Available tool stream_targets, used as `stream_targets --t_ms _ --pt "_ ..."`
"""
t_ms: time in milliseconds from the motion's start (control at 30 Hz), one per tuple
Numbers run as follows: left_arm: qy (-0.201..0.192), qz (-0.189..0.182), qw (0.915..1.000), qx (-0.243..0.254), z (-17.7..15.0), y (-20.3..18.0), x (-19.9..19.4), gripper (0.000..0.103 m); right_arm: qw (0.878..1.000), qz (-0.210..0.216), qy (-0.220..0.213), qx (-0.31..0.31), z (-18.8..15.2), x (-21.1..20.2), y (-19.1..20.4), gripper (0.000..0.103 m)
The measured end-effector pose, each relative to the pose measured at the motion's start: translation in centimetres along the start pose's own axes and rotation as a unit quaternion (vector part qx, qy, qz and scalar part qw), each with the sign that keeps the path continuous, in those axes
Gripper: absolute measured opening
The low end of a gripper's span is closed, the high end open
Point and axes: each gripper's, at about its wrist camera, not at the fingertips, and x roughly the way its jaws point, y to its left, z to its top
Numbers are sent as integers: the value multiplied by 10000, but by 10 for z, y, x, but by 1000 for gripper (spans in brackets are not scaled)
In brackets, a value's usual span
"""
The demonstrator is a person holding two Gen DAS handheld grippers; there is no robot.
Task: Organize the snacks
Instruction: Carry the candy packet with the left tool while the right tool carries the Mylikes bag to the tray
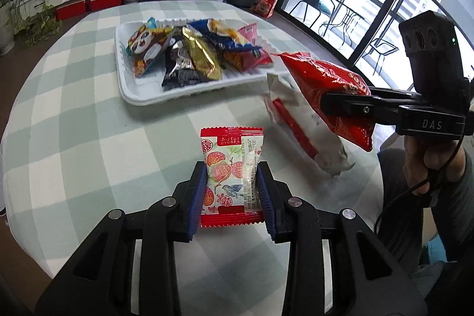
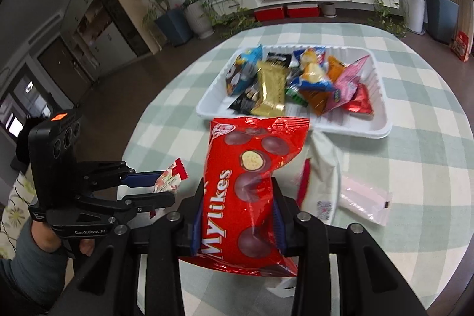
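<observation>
I have the red Mylikes bag (image 2: 248,191) pinched across its middle in my right gripper (image 2: 238,215), the blue pads pressing dents into both sides, and it hangs clear of the checked tablecloth (image 2: 414,168) with its top edge pointing ahead toward the white tray (image 2: 382,132). In my left gripper (image 1: 232,191) the jaws are clamped on the small floral snack packet (image 1: 232,168), gripped at its lower half and standing upright between the pads. Ahead of both grippers, the tray sits well out on the table, already crowded with packets: a gold one (image 2: 271,91), a pink one (image 2: 348,85), a blue panda-printed one (image 1: 148,45) and others overlapping. Just below and to the right of the Mylikes bag lies a white bag with a red stripe (image 2: 323,176), and beyond that, still on the cloth, a pale pink wrapper (image 2: 364,200). My worry is the big bag: it is slick, puffy and held only at the waist, so a quick swing could let it slide out or twist. Its free top could also sweep the tray's near rim or knock packets over the far side, since the remaining bare space looks small. With both grippers heading to the same tray, I judge they could collide if I bring them in together.
</observation>
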Motion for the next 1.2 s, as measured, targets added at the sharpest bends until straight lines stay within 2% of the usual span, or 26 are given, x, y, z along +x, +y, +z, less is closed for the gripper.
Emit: stream_targets --t_ms 333,500,600,833,1200 --pt "-622 -9 9979 -202 102 12 12 32 9955 -143 -790 500 75 -39 -54 40" --pt "-636 191 9975 -256 148 22 37 32 9941 -225 -855 632 112 -23 -76 40" --pt "-616 293 9971 -350 166 31 58 32 9940 -229 -745 771 128 2 -89 40" --pt "-463 457 9970 -415 178 44 104 32 9973 -398 -272 557 138 58 -91 40" --pt "-268 635 9974 -216 176 46 146 32 9965 -661 206 477 128 101 -103 40"
